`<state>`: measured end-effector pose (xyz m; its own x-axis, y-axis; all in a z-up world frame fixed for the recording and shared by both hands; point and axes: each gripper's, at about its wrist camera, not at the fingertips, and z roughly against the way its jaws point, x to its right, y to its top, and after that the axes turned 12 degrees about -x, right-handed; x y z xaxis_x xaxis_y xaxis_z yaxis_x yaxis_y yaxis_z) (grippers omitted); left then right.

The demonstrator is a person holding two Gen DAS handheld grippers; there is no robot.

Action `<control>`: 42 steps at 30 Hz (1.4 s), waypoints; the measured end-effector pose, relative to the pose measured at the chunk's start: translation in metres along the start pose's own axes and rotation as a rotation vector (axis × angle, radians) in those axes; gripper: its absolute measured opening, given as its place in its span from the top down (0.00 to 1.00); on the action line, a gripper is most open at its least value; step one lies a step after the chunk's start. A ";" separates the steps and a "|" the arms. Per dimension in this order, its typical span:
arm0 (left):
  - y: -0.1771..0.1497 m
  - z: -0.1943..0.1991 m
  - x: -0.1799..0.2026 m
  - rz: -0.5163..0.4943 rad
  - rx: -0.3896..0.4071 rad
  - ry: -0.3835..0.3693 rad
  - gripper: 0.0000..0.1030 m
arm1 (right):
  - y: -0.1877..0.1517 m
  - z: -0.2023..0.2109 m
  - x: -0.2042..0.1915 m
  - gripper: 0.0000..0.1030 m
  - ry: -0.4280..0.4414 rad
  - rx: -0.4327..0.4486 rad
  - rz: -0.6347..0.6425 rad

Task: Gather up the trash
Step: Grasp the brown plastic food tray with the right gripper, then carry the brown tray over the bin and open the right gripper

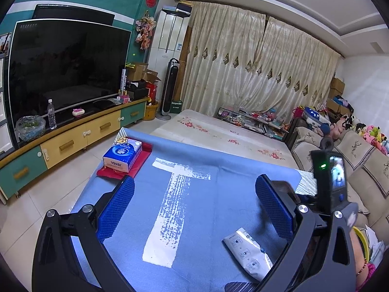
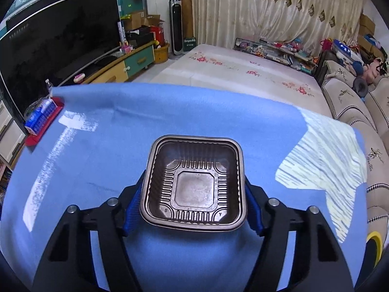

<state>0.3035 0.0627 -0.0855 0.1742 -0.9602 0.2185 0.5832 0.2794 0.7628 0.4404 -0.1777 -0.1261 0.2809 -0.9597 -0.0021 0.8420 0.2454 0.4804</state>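
Trash is lying on the blue cloth-covered table (image 2: 102, 146) in two pieces. One is a square brown plastic tray (image 2: 194, 182) with a ribbed floor and a pale rim, sitting open side up between the blue padded fingers (image 2: 132, 209) of the right gripper (image 2: 194, 206). The pads are lying against the tray's left and right walls, so the right gripper is clamping the tray (no earlier view is given here, and the tray's underside is hidden, so whether it is resting on the cloth or hanging just above it cannot be told).

The other piece is a flat white plastic wrapper (image 1: 248, 253) printed with small pictograms, lying on the cloth near the table's near edge, just inside the right finger of the left gripper (image 1: 194, 209). That gripper is hanging over the cloth with its jaws spread wide and nothing between the pads.

At the table's far left corner a blue and white tissue pack (image 1: 122, 154) is resting on a flat red folder (image 1: 143, 157).
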 end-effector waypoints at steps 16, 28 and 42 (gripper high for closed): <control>-0.003 0.001 0.013 -0.052 0.005 0.004 0.05 | -0.111 0.150 0.105 0.36 -0.030 0.212 -0.180; -0.009 -0.006 0.022 -0.088 -0.019 0.007 0.05 | -0.229 0.164 0.268 0.35 -0.242 0.136 -0.538; -0.010 -0.014 0.023 -0.097 -0.041 0.007 0.05 | -0.268 0.102 0.323 0.28 -0.293 -0.003 -0.699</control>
<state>0.3127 0.0381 -0.0960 0.1208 -0.9827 0.1401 0.6294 0.1850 0.7548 0.2585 -0.5669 -0.1657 -0.4524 -0.8889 -0.0714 0.7806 -0.4335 0.4503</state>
